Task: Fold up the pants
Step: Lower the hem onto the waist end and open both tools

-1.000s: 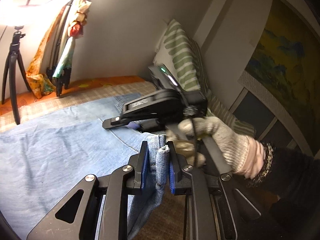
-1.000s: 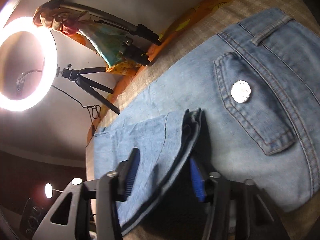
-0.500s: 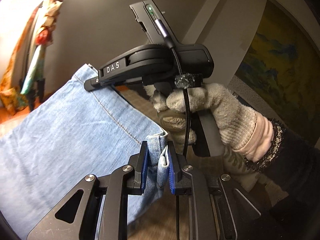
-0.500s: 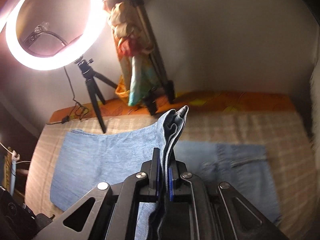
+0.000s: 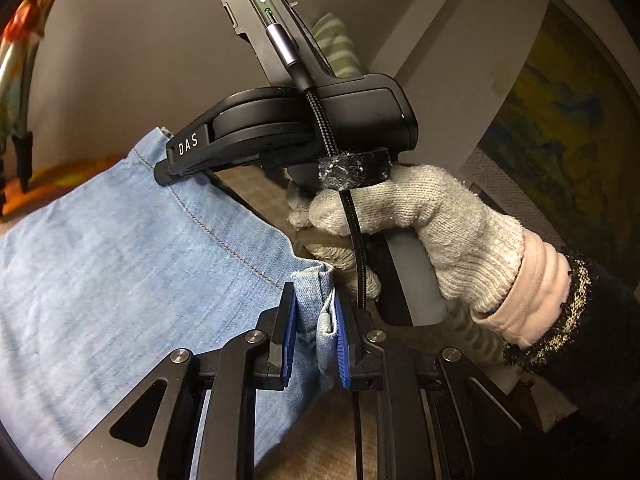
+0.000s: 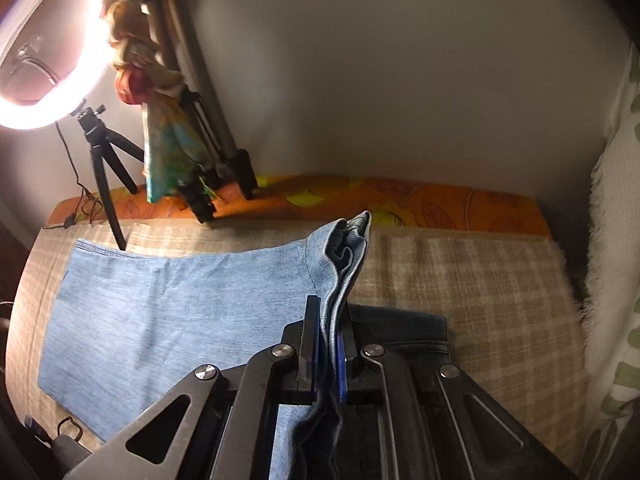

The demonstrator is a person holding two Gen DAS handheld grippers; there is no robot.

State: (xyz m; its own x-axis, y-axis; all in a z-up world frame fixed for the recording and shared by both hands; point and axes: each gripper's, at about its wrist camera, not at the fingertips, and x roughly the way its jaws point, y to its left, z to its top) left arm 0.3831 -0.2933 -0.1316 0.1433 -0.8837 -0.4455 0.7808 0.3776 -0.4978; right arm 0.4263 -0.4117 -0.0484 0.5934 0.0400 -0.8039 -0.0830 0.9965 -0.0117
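Observation:
Light blue denim pants [image 6: 160, 312] lie across a beige checked bed cover [image 6: 480, 280]. My right gripper [image 6: 329, 332] is shut on a bunched fold of the denim, which sticks up beyond the fingers. My left gripper [image 5: 315, 312] is shut on another bunch of the same pants [image 5: 120, 280], lifted off the bed. In the left wrist view the right gripper's body [image 5: 304, 128] and the gloved hand [image 5: 420, 224] holding it are just ahead, clamping the far edge of the cloth.
A lit ring light [image 6: 52, 52] on a small tripod [image 6: 104, 160] and a second tripod draped with a colourful scarf [image 6: 160, 120] stand at the back left. A dark garment [image 6: 408, 324] lies under the right gripper. A striped pillow [image 6: 616, 240] is at right.
The right gripper closed on the denim fold and both grippers lifted the cloth and carried it leftwards; the waistband and pocket are out of the right wrist view.

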